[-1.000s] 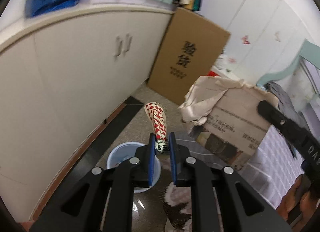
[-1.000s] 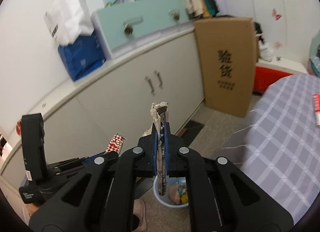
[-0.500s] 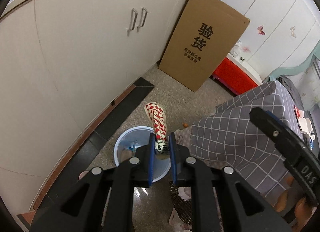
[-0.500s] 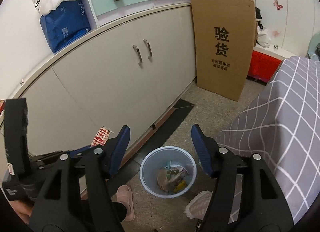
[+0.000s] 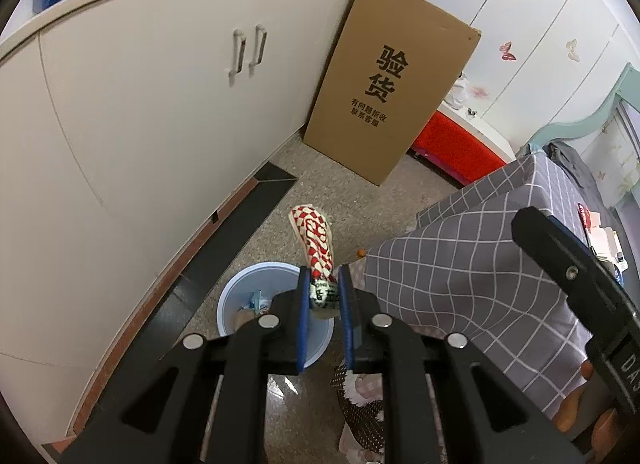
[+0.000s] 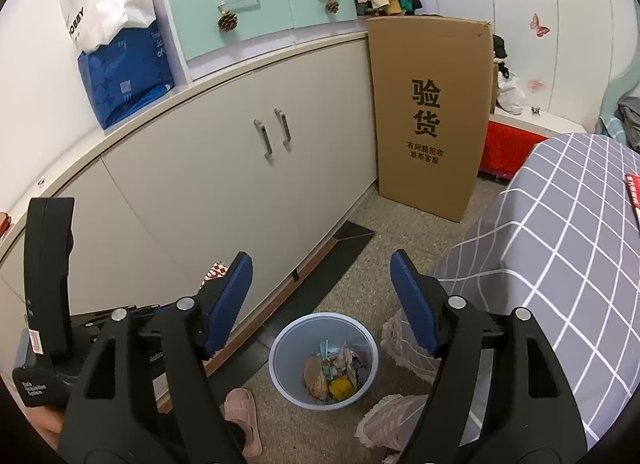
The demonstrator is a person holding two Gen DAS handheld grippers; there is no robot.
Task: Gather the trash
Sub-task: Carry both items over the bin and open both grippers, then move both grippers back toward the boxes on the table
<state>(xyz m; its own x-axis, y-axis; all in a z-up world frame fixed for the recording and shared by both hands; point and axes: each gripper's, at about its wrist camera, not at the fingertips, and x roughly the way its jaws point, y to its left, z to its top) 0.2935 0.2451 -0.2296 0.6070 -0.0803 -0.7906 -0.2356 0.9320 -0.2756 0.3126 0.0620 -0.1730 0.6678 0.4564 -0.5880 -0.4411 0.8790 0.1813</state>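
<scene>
A crumpled red-and-white patterned snack wrapper (image 5: 318,248) is pinched upright by the left gripper (image 5: 324,296) above the pale blue trash bin (image 6: 280,352); right gripper (image 6: 322,296) jaws, just opened, are spread with nothing between

Speckled grey floor (image 6: 360,264) below and ahead of my grippers. Directly under my right gripper stands a pale blue bin (image 6: 280,360), upright, with mixed wrappers (image 6: 332,368) inside. A pink slipper (image 6: 242,412) lies just to its left, near my side. Frayed checked cloths (image 6: 390,416) lie to its right, against the grey grid-patterned cover (image 6: 560,264). Farther ahead, a tall cardboard box (image 6: 432,120) stands on the floor beside the white cabinet (image 6: 200,184). A dark strip (image 5: 244,224) runs along the cabinet base.
</scene>
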